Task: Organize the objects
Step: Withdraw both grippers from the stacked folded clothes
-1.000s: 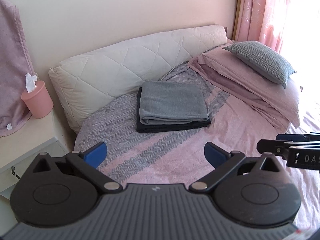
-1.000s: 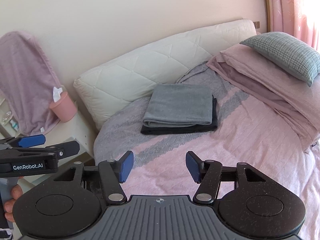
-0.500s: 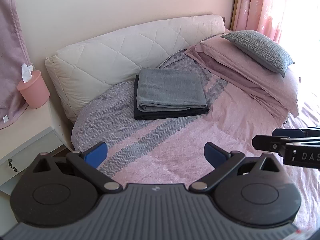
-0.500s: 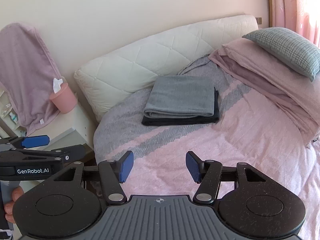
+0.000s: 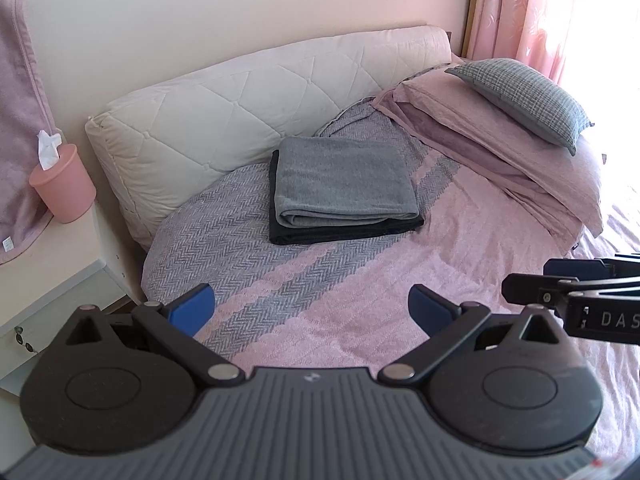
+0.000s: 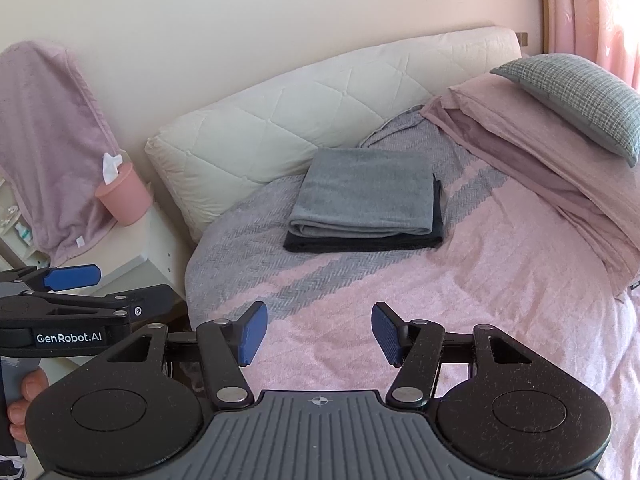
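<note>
Left gripper (image 5: pixel 310 310) & right gripper (image 6: pixel 318 334), both wide open, empty, near folded towels (image 6: pixel 366 200); approach next.

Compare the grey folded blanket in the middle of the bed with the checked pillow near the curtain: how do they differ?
The grey blanket is plain, while the checked pillow has a fine grid pattern. The blanket is folded flat in layers; the pillow is plump and tapers to corners. The blanket sits on a dark folded cloth on the bedspread, while the pillow lies tilted atop a pink pillow. Both are greyish and untouched by either gripper.
</note>
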A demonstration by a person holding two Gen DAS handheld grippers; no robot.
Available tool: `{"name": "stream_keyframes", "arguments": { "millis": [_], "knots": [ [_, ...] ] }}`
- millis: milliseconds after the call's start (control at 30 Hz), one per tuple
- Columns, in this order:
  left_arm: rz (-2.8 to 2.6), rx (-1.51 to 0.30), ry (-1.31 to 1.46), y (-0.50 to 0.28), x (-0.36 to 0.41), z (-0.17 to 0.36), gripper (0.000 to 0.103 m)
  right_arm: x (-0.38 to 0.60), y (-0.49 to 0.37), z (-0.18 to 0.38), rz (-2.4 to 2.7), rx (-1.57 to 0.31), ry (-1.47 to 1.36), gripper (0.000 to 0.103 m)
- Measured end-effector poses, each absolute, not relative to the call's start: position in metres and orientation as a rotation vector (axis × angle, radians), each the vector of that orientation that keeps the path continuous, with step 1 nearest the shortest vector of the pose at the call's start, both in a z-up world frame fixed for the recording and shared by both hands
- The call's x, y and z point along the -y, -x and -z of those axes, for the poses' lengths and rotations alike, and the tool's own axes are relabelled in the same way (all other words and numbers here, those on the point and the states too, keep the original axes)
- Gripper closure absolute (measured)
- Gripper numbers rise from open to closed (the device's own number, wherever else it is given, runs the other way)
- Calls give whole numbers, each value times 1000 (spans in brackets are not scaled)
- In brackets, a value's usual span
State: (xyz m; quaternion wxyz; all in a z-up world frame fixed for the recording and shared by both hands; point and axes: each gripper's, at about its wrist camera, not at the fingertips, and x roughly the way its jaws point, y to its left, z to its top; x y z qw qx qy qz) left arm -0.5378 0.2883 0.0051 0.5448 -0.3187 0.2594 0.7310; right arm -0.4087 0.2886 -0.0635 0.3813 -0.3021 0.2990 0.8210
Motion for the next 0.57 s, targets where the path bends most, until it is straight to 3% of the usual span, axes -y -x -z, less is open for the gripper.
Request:
{"name": "stream_keyframes", "arguments": {
  "millis": [567],
  "knots": [
    [-1725,-632,753,550,-311,-3,1,-310,425,69,-2070,-788,772,48]
  ]
}}
